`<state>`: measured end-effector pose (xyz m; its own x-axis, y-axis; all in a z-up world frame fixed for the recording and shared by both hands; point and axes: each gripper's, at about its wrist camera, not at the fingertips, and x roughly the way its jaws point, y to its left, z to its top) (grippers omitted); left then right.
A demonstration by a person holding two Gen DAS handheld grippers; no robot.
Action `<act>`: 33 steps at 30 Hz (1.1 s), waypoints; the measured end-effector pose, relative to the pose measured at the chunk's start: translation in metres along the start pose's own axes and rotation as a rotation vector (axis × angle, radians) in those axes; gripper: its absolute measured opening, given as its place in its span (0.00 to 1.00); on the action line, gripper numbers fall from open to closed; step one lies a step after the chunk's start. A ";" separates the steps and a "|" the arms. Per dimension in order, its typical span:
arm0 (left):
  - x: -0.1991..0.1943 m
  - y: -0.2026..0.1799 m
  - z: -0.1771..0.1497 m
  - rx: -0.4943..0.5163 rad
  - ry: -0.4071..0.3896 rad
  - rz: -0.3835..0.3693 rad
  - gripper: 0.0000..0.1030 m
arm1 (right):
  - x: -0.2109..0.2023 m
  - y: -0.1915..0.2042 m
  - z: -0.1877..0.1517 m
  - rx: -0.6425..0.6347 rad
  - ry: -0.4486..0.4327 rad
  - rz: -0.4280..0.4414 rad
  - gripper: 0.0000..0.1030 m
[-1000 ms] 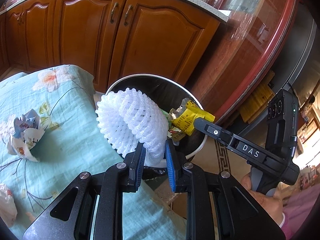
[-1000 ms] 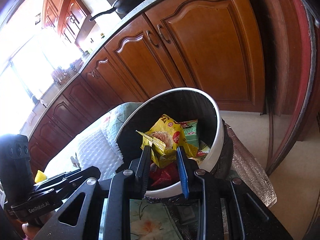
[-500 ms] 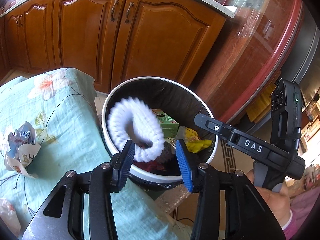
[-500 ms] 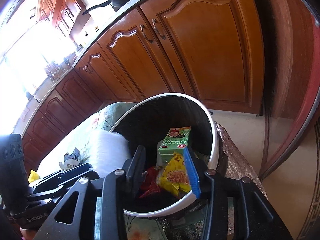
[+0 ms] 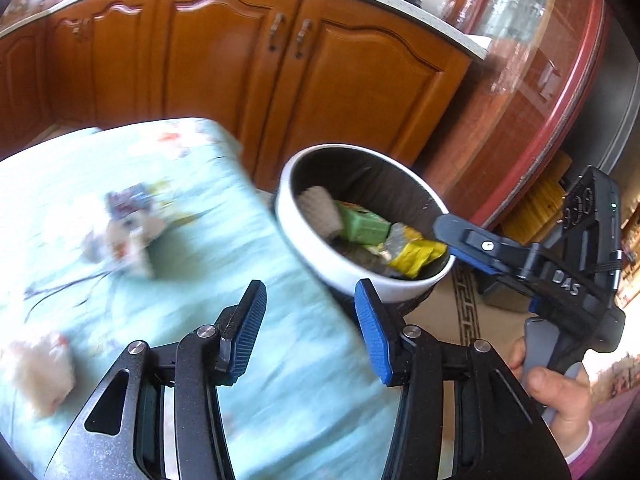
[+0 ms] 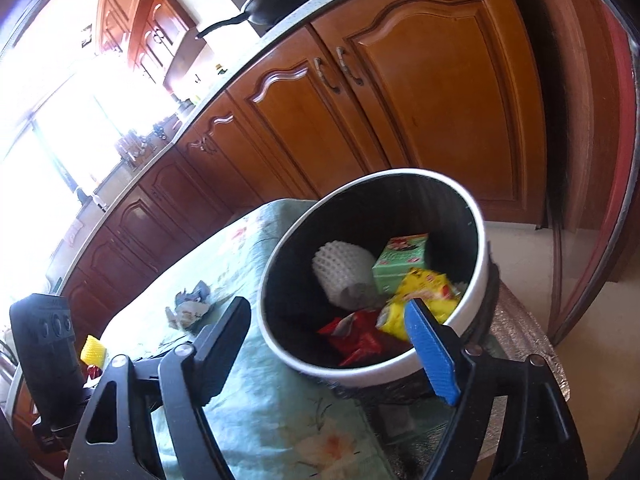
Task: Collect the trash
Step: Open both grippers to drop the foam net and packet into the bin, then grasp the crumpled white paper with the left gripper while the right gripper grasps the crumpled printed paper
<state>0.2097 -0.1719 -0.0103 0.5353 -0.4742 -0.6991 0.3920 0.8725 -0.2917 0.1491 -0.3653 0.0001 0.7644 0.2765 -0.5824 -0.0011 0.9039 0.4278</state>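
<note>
Both tongs are standing wide apart and gripping nothing. The left tongs are hovering over the tabletop, which is wearing a pale green floral cloth, with the blue pads pointing toward the near edge of the trash bin. The right tongs are hanging just in front of the bin's white rim, one pad overlapping it in the right wrist view.

The bin, white outside and lined in black, is sitting at the end of the tabletop, close to the wooden cabinet doors. Inside it, a white foam fruit net is lying rolled up against the dark liner, with a green carton just beside it. A yellow snack wrapper is resting in front of the carton, and a red wrapper is lying lower down near the front wall.

On the cloth, a crumpled printed paper is lying near the bin, blurred in the left wrist view. A pale crumpled wad is sitting near the left edge of the left wrist view, also blurred. A small yellow foam net is showing further back on the tabletop, beside the left gripper's body.
</note>
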 end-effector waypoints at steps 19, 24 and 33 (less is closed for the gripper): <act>-0.098 0.104 -0.063 -0.211 -0.136 0.199 0.77 | 0.036 0.102 -0.048 -0.158 0.078 0.088 0.97; -0.105 0.125 -0.069 -0.245 -0.138 0.225 0.78 | 0.048 0.122 -0.056 -0.201 0.107 0.086 0.97; -0.099 0.145 -0.067 -0.279 -0.107 0.236 0.80 | 0.077 0.144 -0.051 -0.229 0.145 0.099 0.97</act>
<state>0.1635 0.0091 -0.0273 0.6677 -0.2528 -0.7002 0.0373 0.9507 -0.3078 0.1746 -0.1976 -0.0183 0.6533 0.3961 -0.6452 -0.2295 0.9157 0.3298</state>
